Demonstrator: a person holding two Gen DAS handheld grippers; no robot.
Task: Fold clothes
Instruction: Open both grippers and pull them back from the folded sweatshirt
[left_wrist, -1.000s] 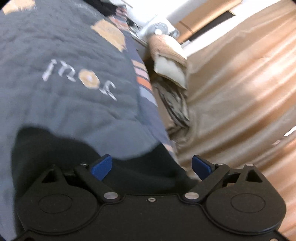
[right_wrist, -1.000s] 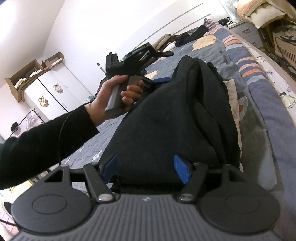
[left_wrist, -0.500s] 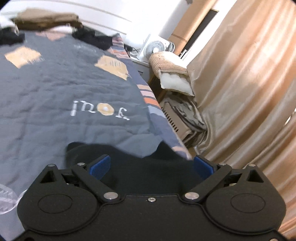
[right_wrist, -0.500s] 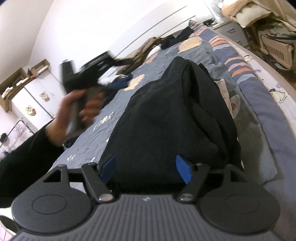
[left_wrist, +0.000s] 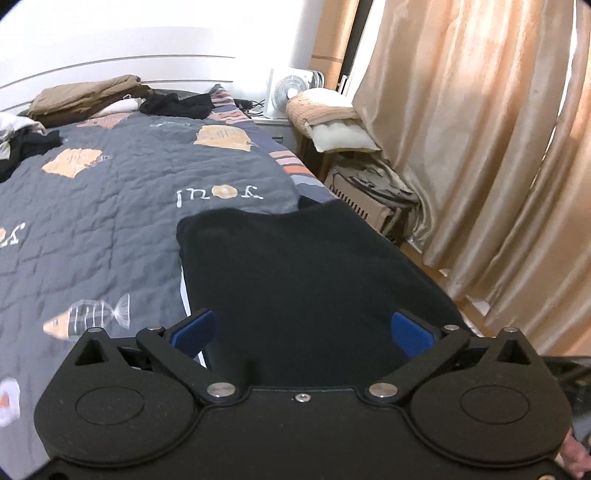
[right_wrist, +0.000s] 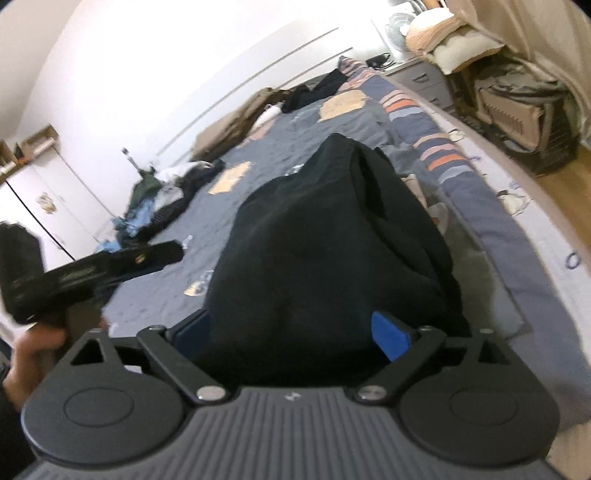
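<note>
A black garment (left_wrist: 310, 266) lies folded on the grey patterned quilt (left_wrist: 92, 221) near the bed's right edge. My left gripper (left_wrist: 303, 332) hovers over its near end. Its jaws are opening wide, and the blue pads (left_wrist: 192, 330) stand clear of the cloth below. In the right wrist view the same garment (right_wrist: 332, 236) is a rumpled heap. Its near end sits between the opening jaws of my right gripper (right_wrist: 291, 332), and the pads do not press on it. The left pad is partly hidden by cloth. A hand (right_wrist: 33, 350) holds the left gripper's black body (right_wrist: 92, 273) at the left.
Loose clothes (right_wrist: 159, 199) are piled on the bed's far left and brown folded ones (left_wrist: 85, 99) lie by the headboard. Right of the bed are a fan (left_wrist: 291, 92), stacked pillows (left_wrist: 332, 125), a crate (left_wrist: 369, 192) and tan curtains (left_wrist: 480, 147).
The left gripper swung back from the garment's far end to the near left and rolled level. Both grippers' jaws widened, and the right one lifted slightly off the cloth.
</note>
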